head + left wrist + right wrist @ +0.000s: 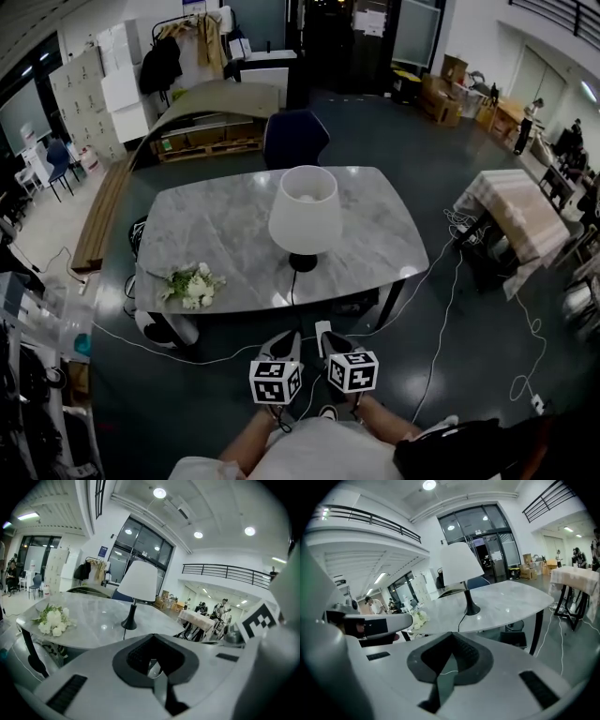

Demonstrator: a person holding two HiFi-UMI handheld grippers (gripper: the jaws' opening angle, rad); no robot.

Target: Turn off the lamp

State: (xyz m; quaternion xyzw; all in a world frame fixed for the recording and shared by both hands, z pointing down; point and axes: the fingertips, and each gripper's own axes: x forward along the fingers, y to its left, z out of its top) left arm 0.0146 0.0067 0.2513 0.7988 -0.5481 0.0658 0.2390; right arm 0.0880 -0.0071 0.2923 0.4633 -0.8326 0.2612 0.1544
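A lamp (305, 208) with a white shade and a black foot (303, 262) stands near the front edge of a grey marble table (216, 225). Its black cord (292, 292) runs over that edge towards me. My left gripper (286, 341) and right gripper (330, 339) are side by side close to my body, short of the table, pointing at the lamp. Both have their jaws together with nothing between them. The lamp (138, 581) shows ahead of the left gripper (152, 639) in the left gripper view. In the right gripper view the lamp (461, 564) is beyond the right gripper (451, 637).
A bunch of white flowers (192, 284) lies on the table's front left. A dark blue chair (295, 137) stands behind the table. A cloth-covered table (514, 212) is at the right. White cables (441, 319) trail over the dark floor.
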